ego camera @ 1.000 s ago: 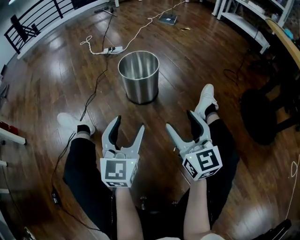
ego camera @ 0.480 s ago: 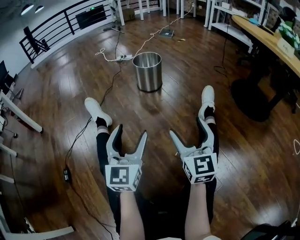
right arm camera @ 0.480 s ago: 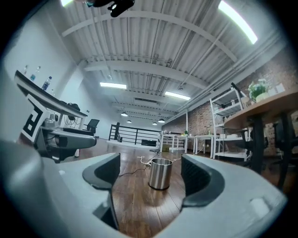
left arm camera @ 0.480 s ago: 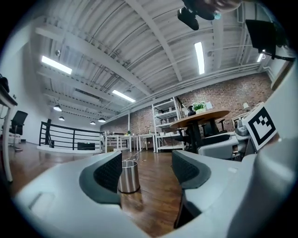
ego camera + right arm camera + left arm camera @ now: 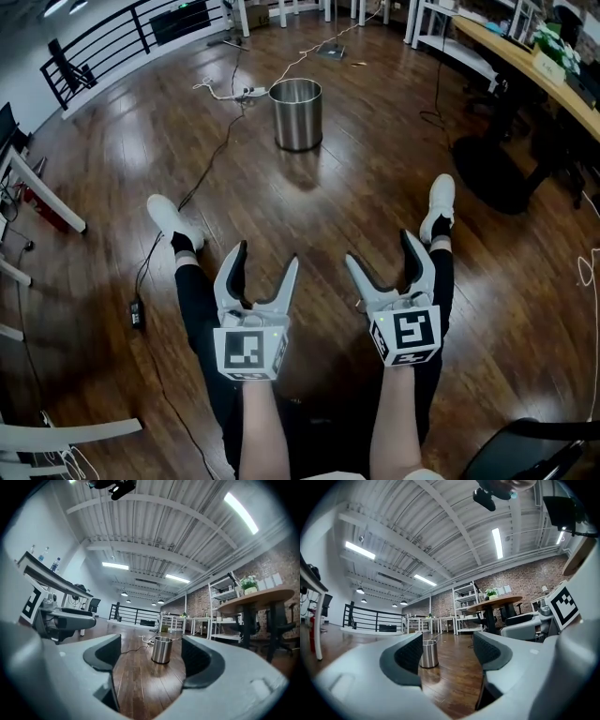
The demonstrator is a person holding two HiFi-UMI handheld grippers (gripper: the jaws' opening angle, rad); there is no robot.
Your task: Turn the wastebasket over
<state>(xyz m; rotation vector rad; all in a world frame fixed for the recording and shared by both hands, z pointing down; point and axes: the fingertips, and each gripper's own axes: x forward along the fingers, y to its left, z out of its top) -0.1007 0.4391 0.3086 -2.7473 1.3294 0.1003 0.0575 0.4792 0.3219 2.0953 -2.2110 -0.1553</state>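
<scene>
The left gripper [image 5: 264, 255] hangs over the lap, its jaws opening on nothing. The wastebasket [image 5: 296, 114] stands upright on the floor [image 5: 112, 169], well ahead. The right gripper [image 5: 380, 248] is spread and empty. When tipped, the smooth steel may slip free and roll onto the nearby cable [image 5: 217, 141].

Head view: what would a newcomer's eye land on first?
Two claws with marker cubes fill the foreground: the left claw, opening with nothing in it, and the right claw, open and empty. Far beyond them a shiny steel wastebasket stands upright, mouth up, on the dark wood floor.
</scene>
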